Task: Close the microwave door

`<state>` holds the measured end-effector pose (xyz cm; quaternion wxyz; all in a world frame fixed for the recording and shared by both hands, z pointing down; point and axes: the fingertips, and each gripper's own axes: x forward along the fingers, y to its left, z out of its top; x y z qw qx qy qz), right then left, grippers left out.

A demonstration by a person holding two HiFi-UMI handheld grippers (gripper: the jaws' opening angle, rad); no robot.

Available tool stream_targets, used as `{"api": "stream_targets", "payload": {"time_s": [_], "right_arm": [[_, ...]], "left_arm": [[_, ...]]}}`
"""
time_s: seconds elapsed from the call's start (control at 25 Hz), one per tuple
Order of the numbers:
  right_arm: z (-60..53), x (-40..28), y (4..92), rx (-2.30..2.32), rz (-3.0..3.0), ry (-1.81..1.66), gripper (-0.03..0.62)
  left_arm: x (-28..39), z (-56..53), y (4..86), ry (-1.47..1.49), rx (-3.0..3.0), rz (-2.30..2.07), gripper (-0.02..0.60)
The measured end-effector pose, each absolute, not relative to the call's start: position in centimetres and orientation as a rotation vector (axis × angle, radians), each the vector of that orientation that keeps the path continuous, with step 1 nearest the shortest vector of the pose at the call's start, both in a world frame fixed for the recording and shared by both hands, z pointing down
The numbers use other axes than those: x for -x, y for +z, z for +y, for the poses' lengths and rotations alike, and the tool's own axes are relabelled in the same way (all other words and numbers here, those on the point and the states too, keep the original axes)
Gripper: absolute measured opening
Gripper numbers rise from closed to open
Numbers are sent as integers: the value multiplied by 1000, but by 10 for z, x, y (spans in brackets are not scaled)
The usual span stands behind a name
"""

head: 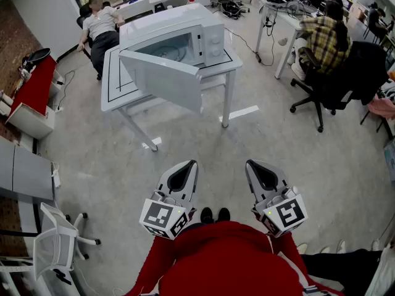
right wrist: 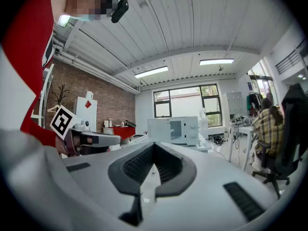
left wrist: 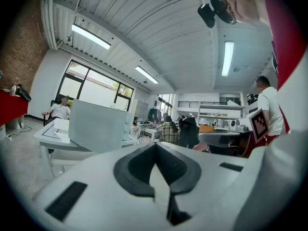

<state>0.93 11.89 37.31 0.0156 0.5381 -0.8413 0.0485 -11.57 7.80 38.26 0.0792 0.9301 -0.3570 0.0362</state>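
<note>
A white microwave point(head: 188, 34) stands on a white table point(head: 116, 97) at the far middle of the room. Its door point(head: 165, 79) hangs wide open, swung out over the table's near edge. Both grippers sit close to my body, well short of the table. My left gripper point(head: 192, 164) is shut with nothing in it, and so is my right gripper point(head: 249, 163). In the left gripper view the closed tips point(left wrist: 155, 146) point past the open door point(left wrist: 96, 126). The right gripper view shows its closed tips point(right wrist: 154, 146) below the distant microwave point(right wrist: 179, 129).
A person in a plaid shirt point(head: 324, 39) sits on a black office chair at the right, by a desk point(head: 278, 11). Another person point(head: 99, 26) sits behind the table. A white chair point(head: 55, 245) and a red cabinet point(head: 34, 85) line the left side.
</note>
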Motion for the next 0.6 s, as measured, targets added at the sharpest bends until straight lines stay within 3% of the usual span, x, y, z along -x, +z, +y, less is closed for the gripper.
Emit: {"api": "stream_targets", "payload": {"time_s": [0.6], "right_arm": [[121,-2,376,-1659,-2618,177,11]], "left_arm": [[123,84,390,123,-2760,-1082,9]]}}
